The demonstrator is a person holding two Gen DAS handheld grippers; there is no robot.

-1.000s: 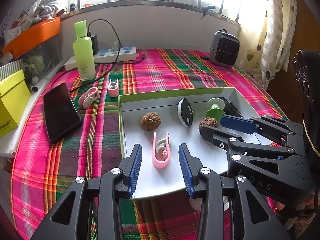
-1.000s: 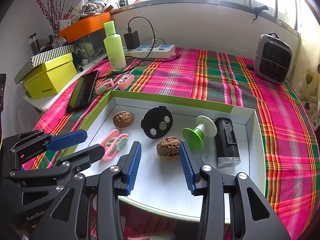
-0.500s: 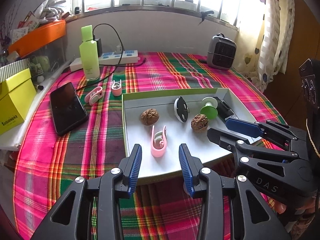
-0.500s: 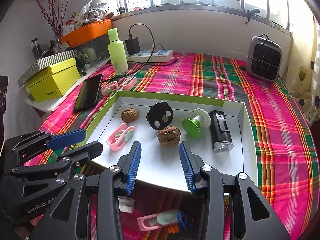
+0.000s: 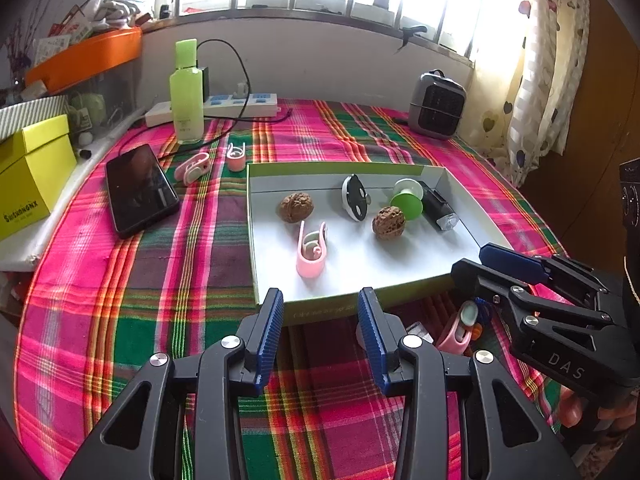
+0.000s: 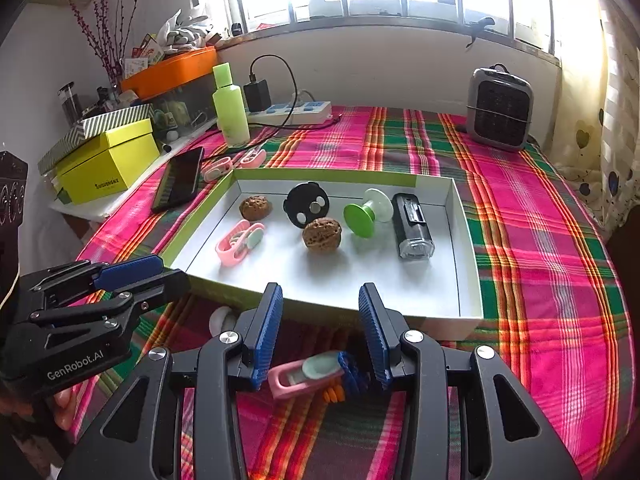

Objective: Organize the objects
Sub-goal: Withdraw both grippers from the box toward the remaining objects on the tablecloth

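Both the left gripper and right gripper hover with jaws spread and empty before the tray, a pink clip lying beneath the right.

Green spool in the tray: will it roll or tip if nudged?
The green spool lies on its side on two round flanges, so a push would probably roll it, likely curving. It looks like light plastic. The black flashlight close beside it may stop it.
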